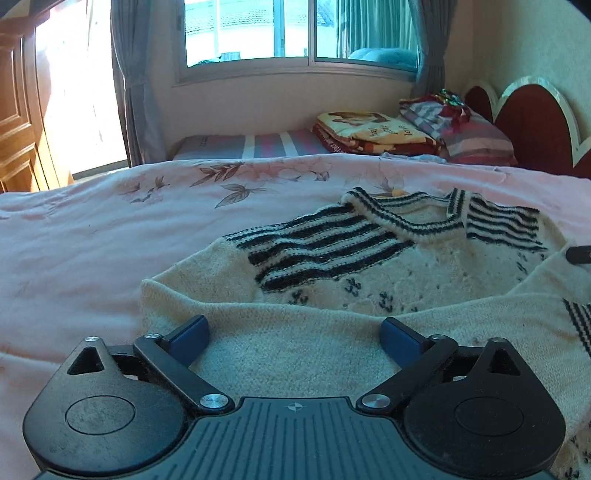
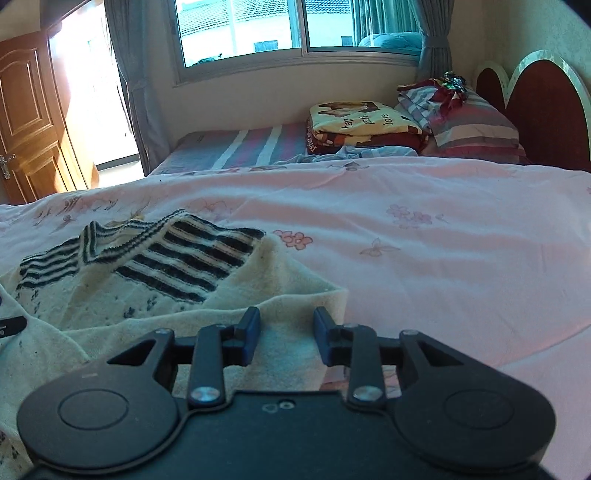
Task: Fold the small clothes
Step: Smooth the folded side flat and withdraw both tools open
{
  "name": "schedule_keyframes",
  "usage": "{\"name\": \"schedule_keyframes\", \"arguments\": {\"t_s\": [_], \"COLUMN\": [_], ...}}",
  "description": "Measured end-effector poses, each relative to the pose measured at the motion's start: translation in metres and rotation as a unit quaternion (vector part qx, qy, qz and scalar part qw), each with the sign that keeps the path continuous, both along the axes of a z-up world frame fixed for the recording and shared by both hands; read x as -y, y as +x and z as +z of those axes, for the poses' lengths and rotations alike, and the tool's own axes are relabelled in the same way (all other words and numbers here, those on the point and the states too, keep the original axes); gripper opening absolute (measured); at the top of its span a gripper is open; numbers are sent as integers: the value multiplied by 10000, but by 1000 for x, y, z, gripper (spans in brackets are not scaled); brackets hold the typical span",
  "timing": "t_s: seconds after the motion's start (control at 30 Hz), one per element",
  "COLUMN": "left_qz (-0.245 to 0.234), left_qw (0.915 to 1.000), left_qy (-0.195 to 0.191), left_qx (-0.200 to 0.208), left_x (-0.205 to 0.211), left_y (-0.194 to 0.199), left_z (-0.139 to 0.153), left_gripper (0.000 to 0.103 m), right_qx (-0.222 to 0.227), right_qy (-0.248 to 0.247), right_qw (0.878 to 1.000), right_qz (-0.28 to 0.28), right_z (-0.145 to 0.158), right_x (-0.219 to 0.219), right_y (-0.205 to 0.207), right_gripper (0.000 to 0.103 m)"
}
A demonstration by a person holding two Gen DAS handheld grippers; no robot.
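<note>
**Operator:** Two grippers over the bed, and I've got both wrist feeds up. In the left wrist view my left gripper (image 1: 295,332) fills the bottom of the frame, jaws spread wide apart, with the blue pads (image 1: 190,334) clear of everything. Cream knit lies between and beneath them, but nothing is pinched.

**Spotter:** Where's the garment?

**Operator:** The sweater (image 1: 369,280) lies across the centre and right of that frame on the pink floral bedspread (image 1: 92,240). Black-and-cream stripes at the shoulders, striped neckband toward the top, and the bottom edge is folded up over the body in the lower part of the frame.

**Spotter:** And the right side?

**Operator:** In the right wrist view my right gripper (image 2: 284,339) sits low centre, jaws only narrowly apart. A fold of the cream fabric runs between them, and I see gaps beside both pads, so they aren't pressing on it. The sweater (image 2: 147,280) takes up the left half there.

**Spotter:** Anything else?

**Operator:** Folded blankets (image 2: 362,125) and a striped pillow (image 2: 476,133) by the headboard (image 2: 546,110) at upper right, window (image 2: 295,29) along the top, wooden door (image 2: 29,110) at upper left.
</note>
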State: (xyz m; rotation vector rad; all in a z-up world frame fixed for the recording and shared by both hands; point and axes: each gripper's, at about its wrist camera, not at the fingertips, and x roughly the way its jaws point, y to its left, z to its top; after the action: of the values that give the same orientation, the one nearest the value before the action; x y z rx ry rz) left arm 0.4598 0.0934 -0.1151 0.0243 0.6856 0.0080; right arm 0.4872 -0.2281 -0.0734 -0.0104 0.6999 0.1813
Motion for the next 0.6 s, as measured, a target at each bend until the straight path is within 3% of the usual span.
{"name": "schedule_keyframes", "arguments": {"t_s": [0.1, 0.33, 0.47, 0.6], "left_qz": [-2, 46, 172, 168], "left_qw": [9999, 9999, 9986, 9991], "left_qy": [112, 149, 498, 291], "left_qx": [-11, -18, 81, 276], "left_x": [4, 3, 12, 14], "left_y": [0, 0, -8, -30], "left_z": [-1, 0, 10, 18], "left_gripper": [101, 101, 101, 101], "right_qx": [79, 84, 37, 62], "right_qy": [-222, -132, 209, 522], "right_qw": [9997, 9998, 9998, 9986], "right_qz": [78, 89, -35, -43], "right_z": [-3, -2, 12, 13], "right_x": [-2, 0, 13, 28], "right_y": [-3, -5, -12, -25], "right_gripper": [32, 34, 37, 39]}}
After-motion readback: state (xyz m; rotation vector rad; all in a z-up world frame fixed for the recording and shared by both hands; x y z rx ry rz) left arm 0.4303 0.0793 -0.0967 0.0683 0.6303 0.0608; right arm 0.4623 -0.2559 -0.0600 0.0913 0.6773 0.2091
